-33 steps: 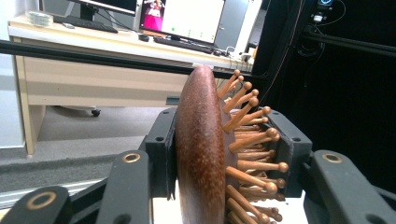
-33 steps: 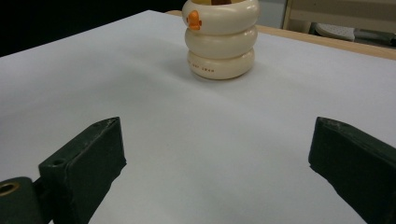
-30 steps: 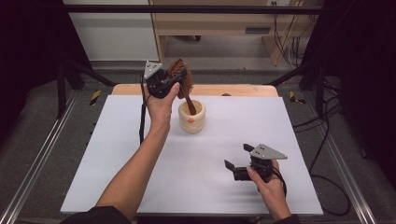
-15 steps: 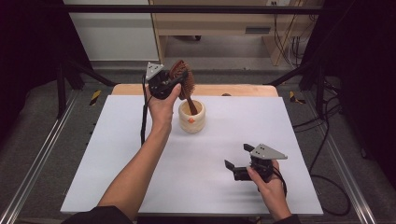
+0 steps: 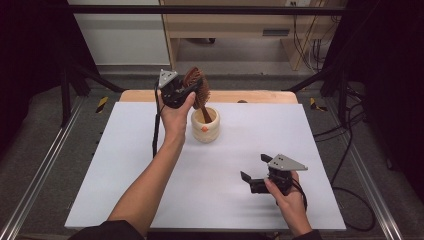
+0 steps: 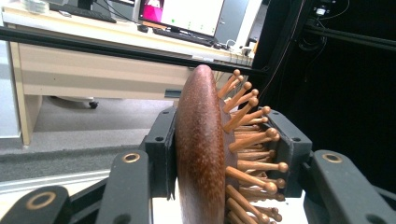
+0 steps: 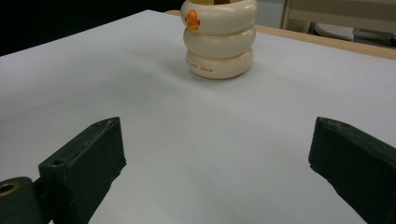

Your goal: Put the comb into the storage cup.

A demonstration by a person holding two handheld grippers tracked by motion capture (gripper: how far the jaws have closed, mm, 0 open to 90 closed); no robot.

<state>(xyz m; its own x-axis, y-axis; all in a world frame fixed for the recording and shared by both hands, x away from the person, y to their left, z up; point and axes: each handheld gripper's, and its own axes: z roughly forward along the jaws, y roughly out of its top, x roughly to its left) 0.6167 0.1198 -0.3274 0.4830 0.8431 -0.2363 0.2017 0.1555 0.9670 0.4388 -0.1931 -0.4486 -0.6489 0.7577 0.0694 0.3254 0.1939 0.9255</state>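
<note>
The left gripper [image 6: 224,154] clenches a dark-brown oval wooden hairbrush with peg bristles [image 6: 205,154], its handle inside the cream ringed ceramic cup [image 5: 205,125], while the right gripper [image 7: 215,172] gapes released nearby.

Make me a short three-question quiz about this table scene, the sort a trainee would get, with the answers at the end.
1. True or false: the left tongs are clamped on the head of the wooden hairbrush.
2. Where does the brush's handle end? A) flat on the white table B) inside the cream cup C) in the right tongs
3. Fill in: the right tongs are ___, with nothing between them, low over the white table.

Key: 1 true; 2 B; 3 open.
</note>
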